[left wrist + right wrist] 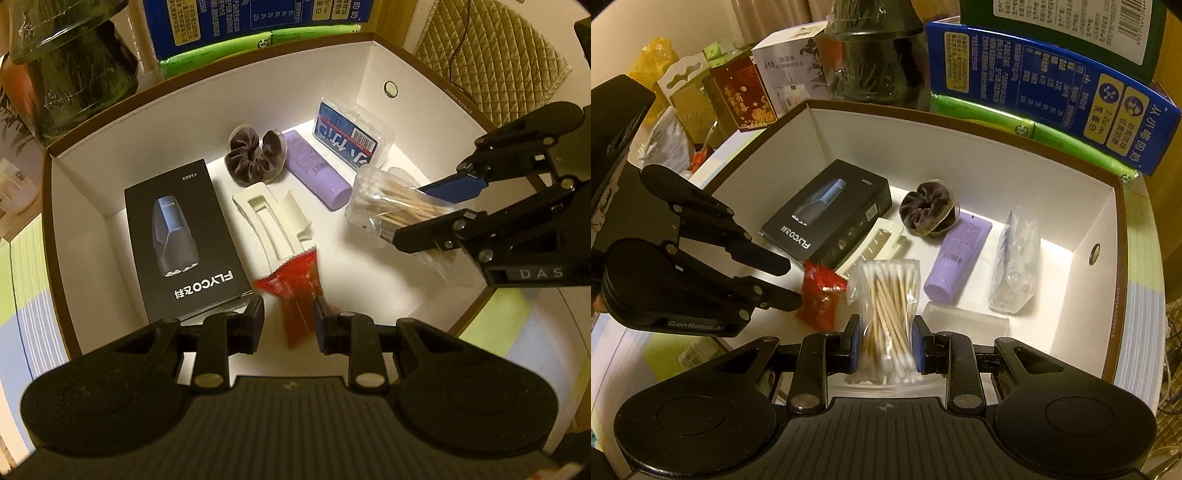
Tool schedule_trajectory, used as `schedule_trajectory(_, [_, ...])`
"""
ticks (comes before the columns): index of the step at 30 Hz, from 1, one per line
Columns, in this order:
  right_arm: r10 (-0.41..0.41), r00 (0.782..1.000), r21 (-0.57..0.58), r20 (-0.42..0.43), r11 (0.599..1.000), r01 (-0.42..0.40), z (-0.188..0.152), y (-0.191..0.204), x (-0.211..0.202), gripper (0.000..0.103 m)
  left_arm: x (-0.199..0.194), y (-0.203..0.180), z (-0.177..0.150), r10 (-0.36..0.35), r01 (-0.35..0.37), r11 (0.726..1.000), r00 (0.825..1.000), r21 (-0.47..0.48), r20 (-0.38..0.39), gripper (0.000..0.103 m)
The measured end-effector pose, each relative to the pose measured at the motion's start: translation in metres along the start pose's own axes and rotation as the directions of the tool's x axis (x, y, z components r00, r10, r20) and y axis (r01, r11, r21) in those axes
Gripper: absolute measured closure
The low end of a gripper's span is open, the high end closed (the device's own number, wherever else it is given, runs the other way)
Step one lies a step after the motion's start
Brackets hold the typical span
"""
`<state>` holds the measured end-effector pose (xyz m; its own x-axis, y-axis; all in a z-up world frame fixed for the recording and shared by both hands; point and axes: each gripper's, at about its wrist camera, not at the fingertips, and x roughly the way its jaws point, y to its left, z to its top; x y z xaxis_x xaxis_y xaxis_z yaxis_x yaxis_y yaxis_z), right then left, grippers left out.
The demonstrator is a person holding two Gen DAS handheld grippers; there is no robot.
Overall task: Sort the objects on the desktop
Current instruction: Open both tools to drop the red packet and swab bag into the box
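Observation:
A white storage box (pixel 140 122) (pixel 960 147) holds a black FLYCO shaver box (pixel 181 240) (pixel 827 214), a cream hair clip (pixel 273 218) (pixel 879 240), a brown scrunchie (pixel 255 157) (pixel 929 212), a purple tube (pixel 317 170) (pixel 958 256) and a clear floss-pick case (pixel 351 134) (pixel 1015 262). My left gripper (pixel 289 317) (pixel 792 278) is open over the box, and a blurred red snack packet (pixel 297 299) (pixel 822 295) lies between its fingers. My right gripper (pixel 885 341) (pixel 424 212) is shut on a clear bag of cotton swabs (pixel 886 314) (pixel 399 210), held above the box's right side.
Blue and green cartons (pixel 1052 92) (pixel 251 26) and a dark wrapped item (pixel 70 62) (pixel 875 51) stand behind the box. Gift boxes (pixel 750 96) crowd the far left. A quilted cushion (pixel 498 55) lies to the right. The box sits on a striped cloth (pixel 22 280).

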<state>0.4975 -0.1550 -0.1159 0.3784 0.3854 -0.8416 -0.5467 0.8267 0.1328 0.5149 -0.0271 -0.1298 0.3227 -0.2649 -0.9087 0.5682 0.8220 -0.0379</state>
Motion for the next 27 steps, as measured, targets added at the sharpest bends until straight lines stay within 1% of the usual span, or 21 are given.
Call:
schedule_trajectory(2, [0.002, 1.000, -0.002, 0.000, 1.000, -0.002, 0.000, 0.000, 0.000, 0.078, -0.002, 0.000, 0.000, 0.007, -0.007, 1.000, 1.000, 0.004, 0.003, 0.079])
schedule_trajectory(3, [0.002, 1.000, -0.002, 0.001, 1.000, -0.002, 0.001, 0.000, 0.000, 0.078, -0.003, 0.000, 0.000, 0.007, -0.007, 1.000, 1.000, 0.004, 0.005, 0.077])
schedule_trajectory(4, [0.004, 1.000, -0.003, 0.001, 1.000, -0.004, 0.001, 0.000, 0.000, 0.078, -0.004, 0.000, 0.001, 0.011, -0.011, 1.000, 1.000, 0.003, 0.008, 0.073])
schedule_trajectory(6, [0.005, 1.000, -0.004, 0.001, 1.000, -0.005, 0.001, 0.001, 0.000, 0.078, -0.007, 0.000, 0.001, 0.022, -0.022, 1.000, 1.000, 0.004, 0.015, 0.070])
schedule_trajectory(14, [0.006, 1.000, -0.008, 0.002, 1.000, -0.006, 0.002, 0.004, 0.001, 0.078, -0.012, 0.006, 0.001, 0.047, -0.047, 0.999, 0.999, -0.012, 0.020, 0.068])
schedule_trajectory(16, [0.008, 1.000, -0.017, 0.006, 1.000, -0.008, 0.002, 0.006, 0.002, 0.078, -0.013, 0.006, 0.001, 0.051, -0.051, 0.999, 0.998, -0.015, 0.021, 0.066])
schedule_trajectory(17, [0.011, 1.000, -0.026, 0.014, 1.000, -0.011, 0.002, 0.007, 0.001, 0.076, -0.014, 0.007, 0.000, 0.053, -0.053, 0.998, 0.998, -0.017, 0.022, 0.065])
schedule_trajectory(18, [0.013, 1.000, -0.032, 0.023, 0.999, -0.013, 0.003, 0.009, 0.001, 0.072, -0.015, 0.007, 0.000, 0.055, -0.055, 0.998, 0.998, -0.020, 0.024, 0.062])
schedule_trajectory(20, [-0.011, 0.999, -0.027, 0.045, 1.000, 0.012, 0.002, 0.010, -0.001, 0.043, -0.017, 0.008, -0.001, 0.059, -0.058, 0.998, 0.998, -0.023, 0.028, 0.058])
schedule_trajectory(21, [-0.019, 0.998, -0.025, 0.058, 0.999, 0.020, 0.002, 0.010, -0.002, 0.040, -0.018, 0.008, -0.001, 0.061, -0.061, 0.998, 0.998, -0.025, 0.029, 0.057])
schedule_trajectory(24, [-0.013, 0.998, -0.025, 0.063, 1.000, 0.015, 0.003, 0.009, -0.007, 0.035, -0.021, 0.008, -0.002, 0.066, -0.065, 0.998, 0.997, -0.027, 0.029, 0.049])
schedule_trajectory(26, [-0.023, 0.998, -0.031, 0.059, 0.999, 0.025, 0.003, 0.009, -0.010, 0.020, -0.023, 0.008, -0.002, 0.075, -0.074, 0.997, 0.997, -0.029, 0.031, 0.045])
schedule_trajectory(27, [-0.028, 0.998, -0.034, 0.060, 0.999, 0.031, 0.002, 0.008, -0.012, 0.017, -0.024, 0.009, -0.003, 0.078, -0.077, 0.997, 0.996, -0.031, 0.032, 0.040])
